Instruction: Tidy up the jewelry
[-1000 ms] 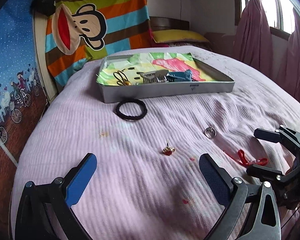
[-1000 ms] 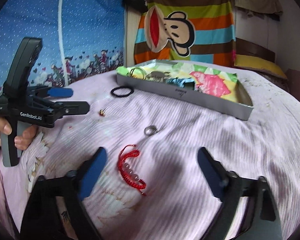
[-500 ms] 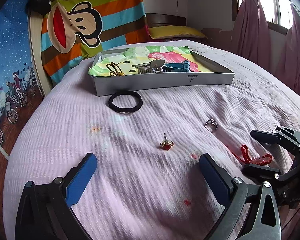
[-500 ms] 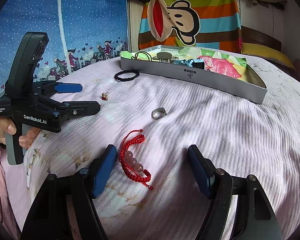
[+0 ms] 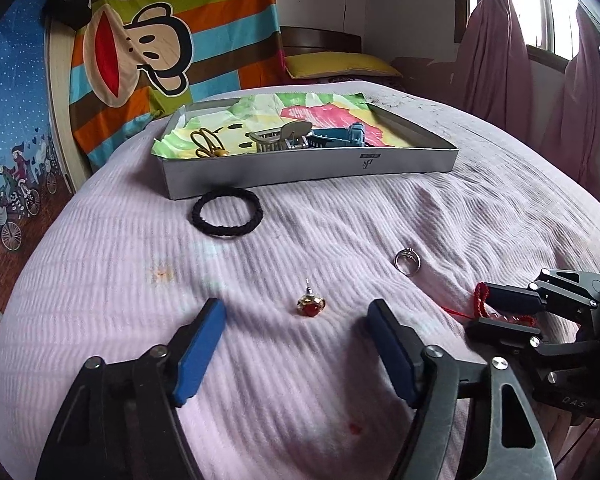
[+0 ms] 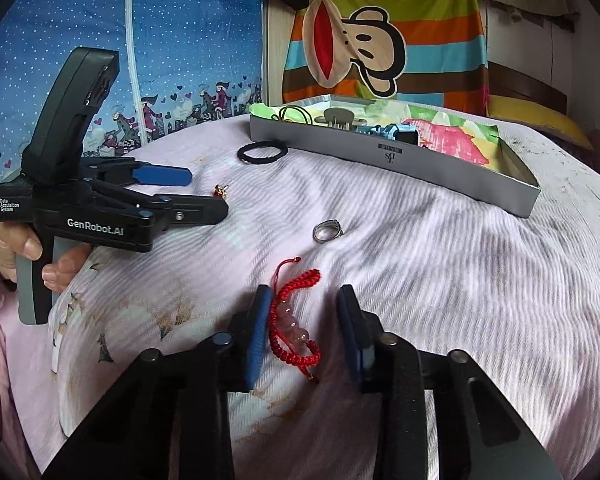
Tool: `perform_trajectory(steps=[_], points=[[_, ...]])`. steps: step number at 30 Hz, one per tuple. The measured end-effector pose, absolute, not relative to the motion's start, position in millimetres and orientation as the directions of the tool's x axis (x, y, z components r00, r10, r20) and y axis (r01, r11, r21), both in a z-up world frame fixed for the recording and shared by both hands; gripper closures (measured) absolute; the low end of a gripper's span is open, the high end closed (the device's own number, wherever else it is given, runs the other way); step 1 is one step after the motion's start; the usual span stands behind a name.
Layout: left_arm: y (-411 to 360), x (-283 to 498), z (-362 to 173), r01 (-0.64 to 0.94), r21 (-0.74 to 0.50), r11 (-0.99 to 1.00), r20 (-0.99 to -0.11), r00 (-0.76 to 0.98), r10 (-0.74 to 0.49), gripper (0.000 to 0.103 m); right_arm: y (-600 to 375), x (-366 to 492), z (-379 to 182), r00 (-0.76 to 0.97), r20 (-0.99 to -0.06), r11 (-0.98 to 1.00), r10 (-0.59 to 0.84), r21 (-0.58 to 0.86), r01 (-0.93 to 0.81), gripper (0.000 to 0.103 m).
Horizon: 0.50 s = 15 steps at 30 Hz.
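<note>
Pink ribbed bedspread carries a grey tray holding hair clips. Nearer lie a black hair tie, red beaded bracelet between the right gripper's spread fingers, silver ring and red earring before the open-fingered left gripper.

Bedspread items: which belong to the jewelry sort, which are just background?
Job:
red braided bracelet, between the open right tongs
ring
red stud earring, ahead of the open left tongs
black hair tie
grey tray

Background:
monkey blanket
yellow pillow
pink curtains
</note>
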<state>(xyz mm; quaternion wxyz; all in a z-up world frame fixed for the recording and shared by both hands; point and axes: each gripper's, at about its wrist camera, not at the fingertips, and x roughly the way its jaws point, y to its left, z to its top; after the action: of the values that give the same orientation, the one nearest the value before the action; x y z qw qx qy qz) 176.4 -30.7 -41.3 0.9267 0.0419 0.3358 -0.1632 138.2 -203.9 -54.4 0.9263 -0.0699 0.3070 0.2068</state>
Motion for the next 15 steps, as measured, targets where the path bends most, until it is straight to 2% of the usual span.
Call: perform_trajectory(steps=[6, 11, 15], points=[[-34, 181, -43, 0.328, -0.047, 0.944, -0.642, 0.714, -0.280, 0.049, -205, 146, -54, 0.717, -0.606, 0.910, 0.345, 0.029, -0.413, 0.085], [-32, 183, -45, 0.316, -0.065, 0.947, -0.639, 0.715, -0.282, 0.065, -204, 149, -56, 0.712, -0.610, 0.912, 0.347, 0.042, -0.409, 0.089], [-33, 184, -46, 0.324, -0.071, 0.943, -0.643, 0.708, -0.292, 0.071, -204, 153, -56, 0.706, -0.614, 0.913, 0.353, 0.062, -0.402, 0.091]])
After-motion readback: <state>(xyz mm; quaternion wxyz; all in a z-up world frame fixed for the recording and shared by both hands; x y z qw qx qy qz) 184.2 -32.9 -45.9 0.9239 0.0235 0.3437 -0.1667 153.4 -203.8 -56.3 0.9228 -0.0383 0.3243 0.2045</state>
